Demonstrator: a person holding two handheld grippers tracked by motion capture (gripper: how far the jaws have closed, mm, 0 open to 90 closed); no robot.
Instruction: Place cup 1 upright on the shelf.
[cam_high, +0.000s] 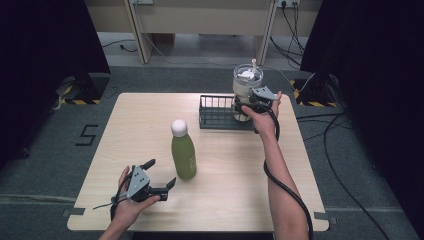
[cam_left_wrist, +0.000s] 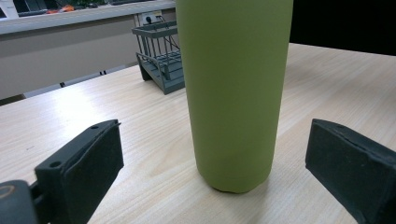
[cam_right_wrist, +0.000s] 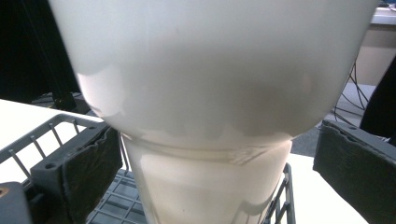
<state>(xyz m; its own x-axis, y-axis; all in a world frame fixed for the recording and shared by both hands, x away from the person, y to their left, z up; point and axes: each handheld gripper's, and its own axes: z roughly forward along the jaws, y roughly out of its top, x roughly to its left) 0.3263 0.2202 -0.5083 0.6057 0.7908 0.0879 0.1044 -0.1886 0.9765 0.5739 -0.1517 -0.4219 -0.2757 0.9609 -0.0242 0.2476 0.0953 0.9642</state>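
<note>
Task about half done: the clear tumbler (cam_high: 246, 87), whitish and cloudy, holding a straw, stands in the grey wire rack (cam_high: 216, 112) at the table's (cam_high: 150, 125) far edge; my right gripper (cam_right_wrist: 215, 168) flanks it, jaws open, pads off its wall. The green bottle (cam_high: 183, 152) stands mid-table, outside the rack, between my left gripper's (cam_left_wrist: 212, 172) wide-open jaws, unheld

A: Where does the high view sit?
B: Above the near edge, looking forward and down on the whole surface (cam_high: 220, 200)

A: And the two riding views?
B: Low and very close; the left one shares the green bottle (cam_left_wrist: 233, 93) and rack (cam_left_wrist: 161, 65) with it
</note>
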